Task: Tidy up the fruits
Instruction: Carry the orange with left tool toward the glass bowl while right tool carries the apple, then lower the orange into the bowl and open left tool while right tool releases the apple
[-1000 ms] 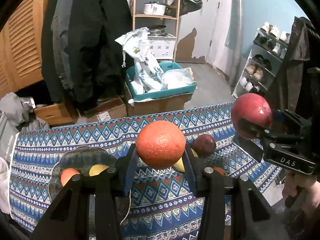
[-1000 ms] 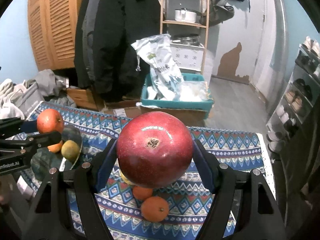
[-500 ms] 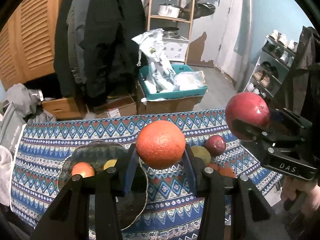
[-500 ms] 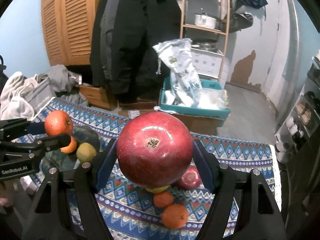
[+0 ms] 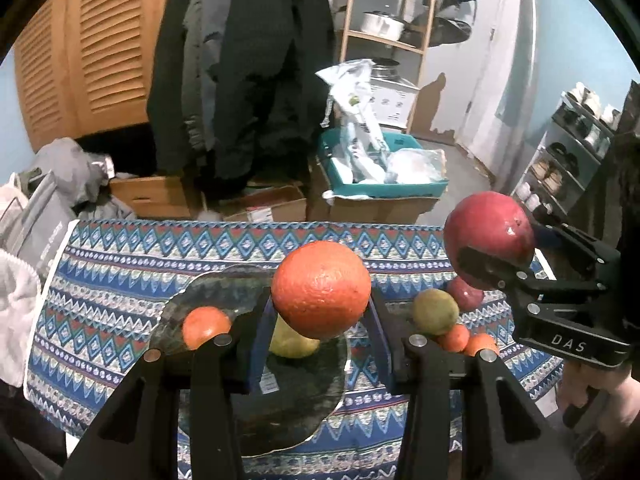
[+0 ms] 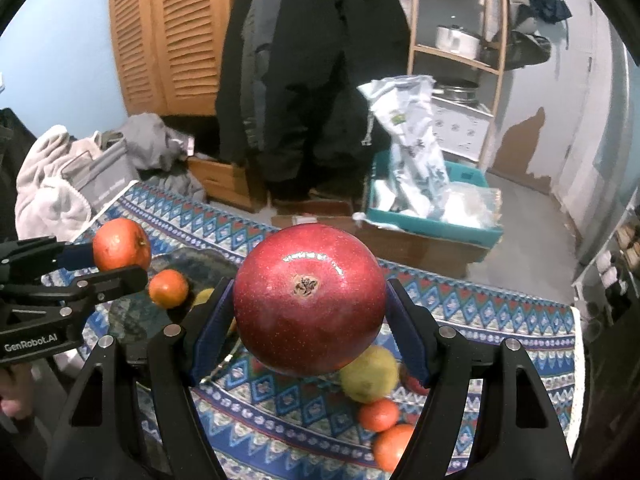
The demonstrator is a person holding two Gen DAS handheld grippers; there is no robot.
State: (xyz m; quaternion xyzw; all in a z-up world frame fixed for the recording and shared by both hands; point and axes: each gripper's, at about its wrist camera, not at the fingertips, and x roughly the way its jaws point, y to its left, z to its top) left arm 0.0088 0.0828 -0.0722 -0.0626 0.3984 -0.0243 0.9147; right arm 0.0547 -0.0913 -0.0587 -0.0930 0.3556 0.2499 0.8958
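Item 1, orange [image 5: 321,289]: clamped between the pads of the left gripper [image 5: 320,320], carried in the air above the dark glass plate [image 5: 208,292]

Item 2, large red apple [image 6: 309,298]: clamped in the right gripper [image 6: 310,332], held aloft over the patterned cloth [image 6: 500,320], to the right of the plate

Item 3, plate contents: one small orange fruit [image 5: 206,326] and one yellow-green fruit [image 5: 292,342], both lying on the plate; these counted as sorted

Item 4, loose pile on the cloth, right of the plate: a yellow-green fruit [image 6: 370,374], two small orange fruits [image 6: 378,415], and a small red fruit [image 5: 464,294] partly hidden; all touching or just beside one another, none yet moved

Progress, judged: under half done; two fruits placed, two in transit, about four left to gather

Surroundings: hung coats, cardboard boxes, wooden shelving behind the table
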